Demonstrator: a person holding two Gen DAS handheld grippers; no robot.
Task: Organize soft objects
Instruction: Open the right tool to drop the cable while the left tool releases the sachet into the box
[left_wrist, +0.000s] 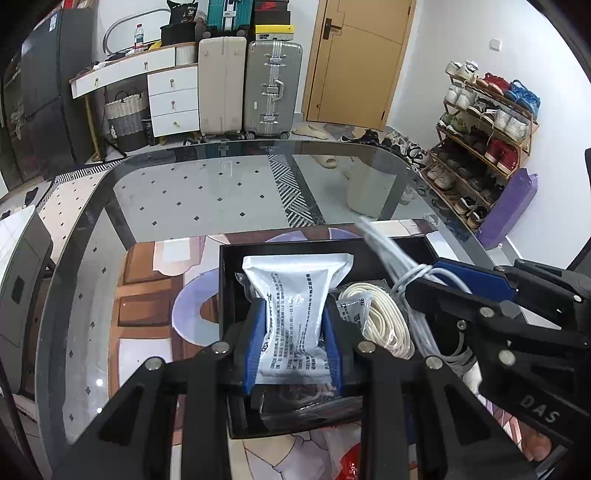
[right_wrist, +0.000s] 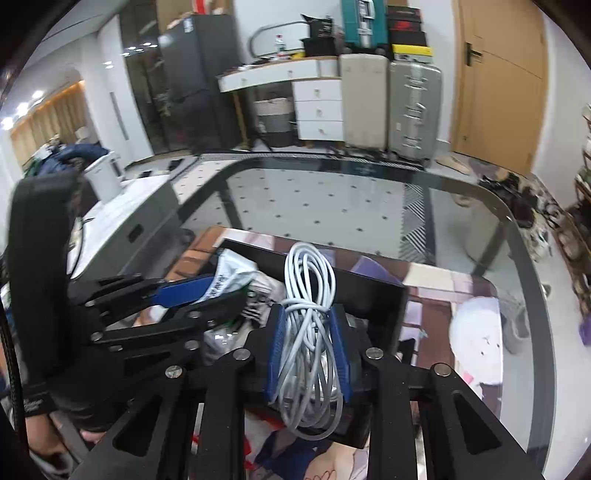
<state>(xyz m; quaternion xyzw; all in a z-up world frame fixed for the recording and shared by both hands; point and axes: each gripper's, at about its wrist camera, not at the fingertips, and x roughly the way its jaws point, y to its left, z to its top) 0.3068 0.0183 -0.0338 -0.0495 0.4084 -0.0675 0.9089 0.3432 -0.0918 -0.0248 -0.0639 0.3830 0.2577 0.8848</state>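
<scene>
Two grippers over one big glass table (left_wrist: 236, 192), both pointing down at a slant. On the glass, a picture mat (left_wrist: 147, 295), and on the mat a black box (left_wrist: 227, 288) with low walls.

Left gripper (left_wrist: 294, 343): blue pads squeezed tight on a white foil pouch (left_wrist: 295, 295) with small black print. Pouch standing up inside the box, on the left side, its bottom end pinched between the pads.

Right gripper (right_wrist: 308, 354): pads squeezed tight on a bundle of grey cable (right_wrist: 308, 332), tied round its middle with its own cord. Top loop sticking up above the pads, bottom loops hanging down under them, over the right side of the box.

Between pouch and cable, lying in the box, a clear bag of coiled cream rope (left_wrist: 373, 317). Under the pouch, maybe one more clear bag, too dark to tell.

Far behind the table, two tall suitcases (left_wrist: 251, 88) side by side.
</scene>
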